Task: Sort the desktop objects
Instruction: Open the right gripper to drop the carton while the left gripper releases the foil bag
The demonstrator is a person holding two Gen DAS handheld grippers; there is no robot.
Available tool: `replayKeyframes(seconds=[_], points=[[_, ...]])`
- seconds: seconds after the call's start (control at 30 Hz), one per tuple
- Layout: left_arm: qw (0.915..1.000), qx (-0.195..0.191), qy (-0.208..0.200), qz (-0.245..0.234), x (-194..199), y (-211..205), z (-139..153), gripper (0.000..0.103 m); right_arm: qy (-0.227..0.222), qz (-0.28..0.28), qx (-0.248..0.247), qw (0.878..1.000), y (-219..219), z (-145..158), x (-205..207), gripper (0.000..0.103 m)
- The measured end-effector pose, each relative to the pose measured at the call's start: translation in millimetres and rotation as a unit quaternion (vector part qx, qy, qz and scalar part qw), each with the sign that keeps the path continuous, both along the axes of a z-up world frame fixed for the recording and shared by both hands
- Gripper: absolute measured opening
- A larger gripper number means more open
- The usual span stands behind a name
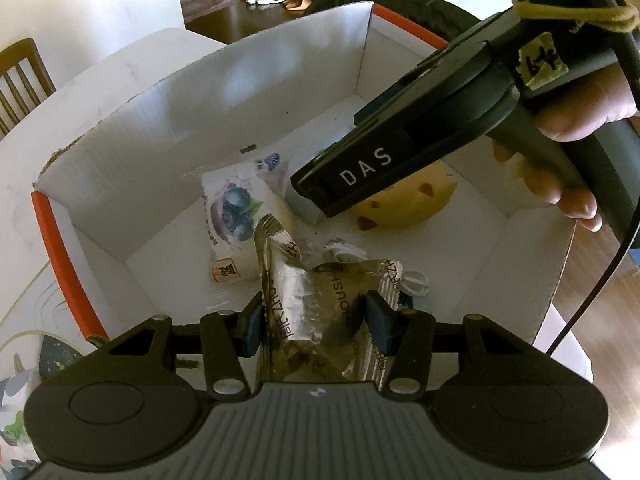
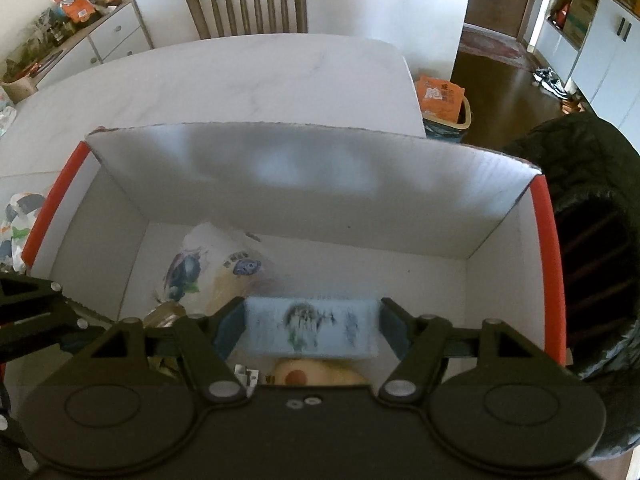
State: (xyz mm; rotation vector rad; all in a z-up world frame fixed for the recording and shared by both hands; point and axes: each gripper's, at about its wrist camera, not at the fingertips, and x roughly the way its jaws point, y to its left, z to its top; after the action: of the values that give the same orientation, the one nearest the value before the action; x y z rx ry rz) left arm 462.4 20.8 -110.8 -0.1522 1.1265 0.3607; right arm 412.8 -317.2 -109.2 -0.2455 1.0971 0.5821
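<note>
Between the left gripper's [image 1: 314, 322] two blue pads sits a crinkled silver foil packet [image 1: 316, 308], pinched at a middling width and hanging over the open white box [image 1: 248, 92]. Just beyond its tips, on the box floor, lie a white blueberry-print pouch [image 1: 236, 220], and to the right a yellow round plush [image 1: 404, 204] with brown spots, plus a bit of white cord [image 1: 416, 284]. Over on the right gripper [image 2: 311, 330], the pads bracket a pale blue printed pack [image 2: 311, 330], jaws fairly wide and touching both its ends; it hovers above the plush inside the same box. Ahead of both, the box's tall back flap stands up, two orange-red rims at the sides, floor bare to the far right. Past the flap runs the white counter [image 2: 240, 76], one wooden chair [image 2: 246, 0] behind it.
</note>
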Motion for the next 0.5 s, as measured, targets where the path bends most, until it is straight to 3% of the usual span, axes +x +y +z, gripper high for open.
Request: replayKeyframes(seconds=[0.33, 0.5], points=[[1.0000, -0.007, 0.001, -0.003, -5, -4, 5, 0.059, -0.008, -0.005, 0.023, 1.000, -4, 10, -1, 0.081], [0.9998, -0.007, -0.018, 0.003, -12, -5, 13, 0.063, -0.019, 0.000, 0.030, 0.999, -7, 18, -9, 0.087]])
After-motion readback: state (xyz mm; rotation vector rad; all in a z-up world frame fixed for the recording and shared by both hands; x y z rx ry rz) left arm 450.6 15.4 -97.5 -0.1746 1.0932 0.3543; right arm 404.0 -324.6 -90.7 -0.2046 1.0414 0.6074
